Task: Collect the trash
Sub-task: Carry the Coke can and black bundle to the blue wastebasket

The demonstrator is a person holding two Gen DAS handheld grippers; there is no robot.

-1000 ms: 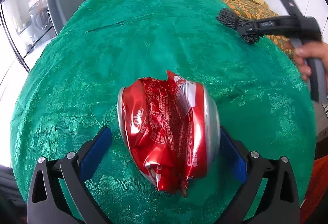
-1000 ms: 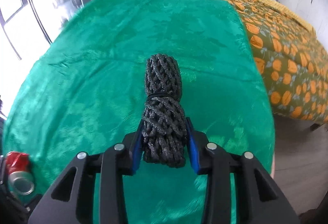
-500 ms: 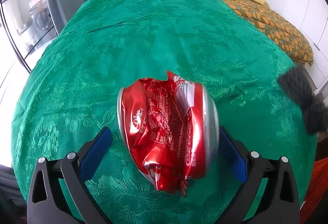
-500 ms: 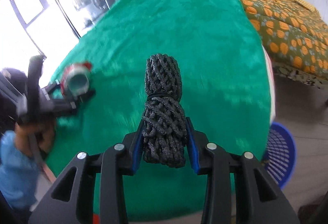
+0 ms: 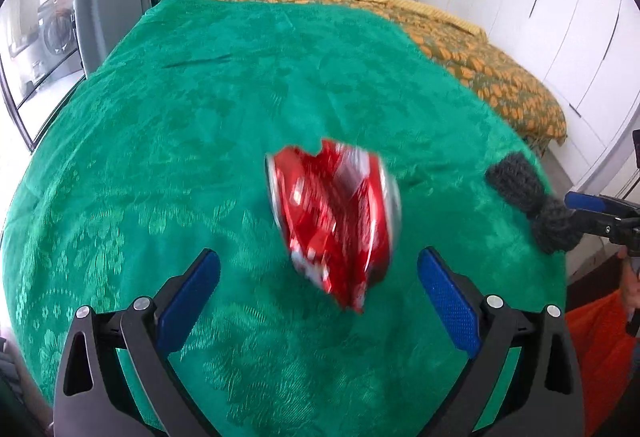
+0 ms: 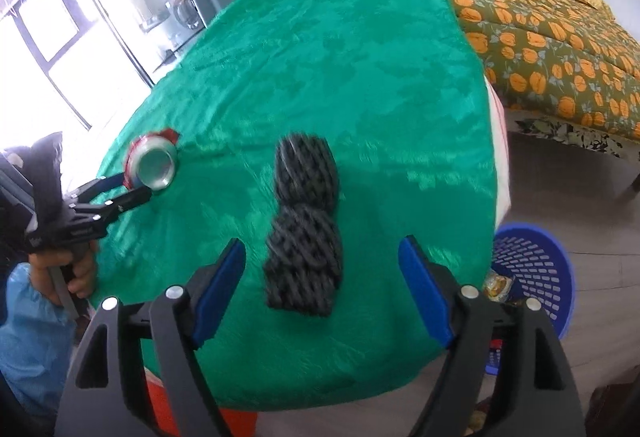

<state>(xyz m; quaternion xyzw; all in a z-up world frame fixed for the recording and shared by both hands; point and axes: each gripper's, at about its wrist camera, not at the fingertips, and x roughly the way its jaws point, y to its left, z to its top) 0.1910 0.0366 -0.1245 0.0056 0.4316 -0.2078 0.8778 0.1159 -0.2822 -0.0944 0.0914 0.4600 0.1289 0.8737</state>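
A crushed red cola can (image 5: 334,223), blurred, is between and beyond the wide-open fingers of my left gripper (image 5: 320,297), free of the pads, over the green cloth (image 5: 200,117). It also shows in the right wrist view (image 6: 154,163). A black rope bundle (image 6: 306,229), blurred, is between the open fingers of my right gripper (image 6: 320,285), free of both pads. The bundle also shows at the right edge of the left wrist view (image 5: 528,197).
A blue perforated basket (image 6: 532,265) stands on the floor right of the green cloth, with some wrappers in it. An orange-patterned quilt (image 6: 540,37) covers the bed behind. White cupboards (image 5: 560,17) line the right wall. An orange thing (image 5: 600,357) lies low at the right.
Both grippers have opened and let go of the can and the rope bundle. Both things are now blurred and lie further out from the fingers.
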